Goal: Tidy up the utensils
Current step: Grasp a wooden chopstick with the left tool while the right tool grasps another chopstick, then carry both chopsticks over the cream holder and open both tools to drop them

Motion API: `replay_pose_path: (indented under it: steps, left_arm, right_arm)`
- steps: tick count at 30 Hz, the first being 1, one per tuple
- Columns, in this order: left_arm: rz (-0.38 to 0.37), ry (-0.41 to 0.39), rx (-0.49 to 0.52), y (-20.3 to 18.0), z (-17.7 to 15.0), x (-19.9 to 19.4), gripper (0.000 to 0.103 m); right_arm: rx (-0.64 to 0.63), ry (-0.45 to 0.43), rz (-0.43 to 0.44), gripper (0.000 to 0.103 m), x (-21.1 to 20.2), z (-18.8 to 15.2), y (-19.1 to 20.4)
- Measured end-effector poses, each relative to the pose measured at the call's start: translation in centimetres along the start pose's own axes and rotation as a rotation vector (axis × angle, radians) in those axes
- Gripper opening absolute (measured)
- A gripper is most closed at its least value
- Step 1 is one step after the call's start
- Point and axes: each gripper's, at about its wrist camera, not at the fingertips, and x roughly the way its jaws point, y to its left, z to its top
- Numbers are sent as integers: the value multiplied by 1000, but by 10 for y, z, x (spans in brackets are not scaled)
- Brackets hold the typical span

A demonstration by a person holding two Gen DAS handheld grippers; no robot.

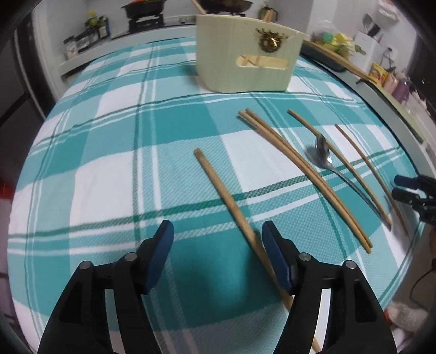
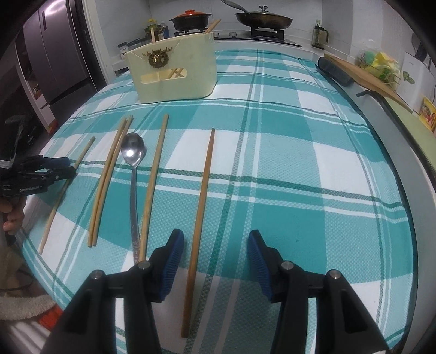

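Several wooden chopsticks and a metal spoon (image 2: 132, 152) lie on the teal checked tablecloth (image 2: 286, 177). A cream utensil holder (image 2: 174, 70) stands at the back with chopsticks in it; it also shows in the left wrist view (image 1: 248, 54). My left gripper (image 1: 218, 231) is open, with a single chopstick (image 1: 220, 188) lying between its fingers beside the right finger. My right gripper (image 2: 215, 239) is open above another single chopstick (image 2: 201, 190) that lies between its fingers. The spoon (image 1: 324, 152) lies among the chopsticks at the right of the left wrist view.
A stove with a red-lidded pot (image 2: 190, 19) and a frying pan (image 2: 263, 17) runs along the back. A wooden board (image 2: 365, 79) and a dark case (image 2: 335, 70) sit at the right table edge. A fridge (image 2: 54, 60) stands at the left.
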Motion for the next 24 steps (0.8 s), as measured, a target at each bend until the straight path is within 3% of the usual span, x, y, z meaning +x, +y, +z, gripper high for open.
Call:
replay_pose_path:
  steps: [5,12,15,18,20,21,24]
  left_arm:
    - [-1,13,-97,5,0,-1,72]
    - [110,67,-8,-15,25,28,71]
    - [109,85,-1,-18,37,33,66]
    - [89,95,-7,-18,44,36,49]
    - [84,91,-4,-19,48,37,18]
    - [70,90,-7,-19,50,37,11]
    - [36,82,-29,-15,54,38,5]
  right_arm:
    - [-63,46,-6,50,20,7,3]
    - [-134,63,-5,50,40,38,7]
    - [-141,68,-2,46,54,58,8]
    - [-149,75,-7,35,68,80,11]
    - [-145,85,-13,22,77,95,13]
    - [-140,89,-19,10,81,100,13]
    - [-111,94,-18,5,89,115,12]
